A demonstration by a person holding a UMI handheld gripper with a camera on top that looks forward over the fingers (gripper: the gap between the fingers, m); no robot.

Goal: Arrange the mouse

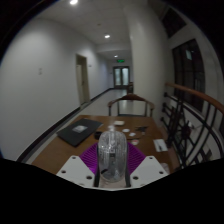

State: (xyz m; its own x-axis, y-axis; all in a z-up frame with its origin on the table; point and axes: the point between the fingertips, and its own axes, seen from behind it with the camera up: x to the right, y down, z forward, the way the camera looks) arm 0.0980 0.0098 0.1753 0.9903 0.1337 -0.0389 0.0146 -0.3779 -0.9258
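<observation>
A clear, see-through mouse (111, 155) stands upright between my gripper's (111, 163) two fingers, its rounded top rising above the purple pads (90, 158). Both pads press against its sides, and the mouse is held up above the wooden table (70, 146). The lower part of the mouse is hidden between the fingers.
A dark flat laptop or mat (78, 130) lies on the table ahead to the left. Small objects (137, 131) lie ahead to the right, near a white item (160, 146). A chair (131, 103) stands beyond the table's far end. A railing (190, 120) runs along the right. A corridor extends behind.
</observation>
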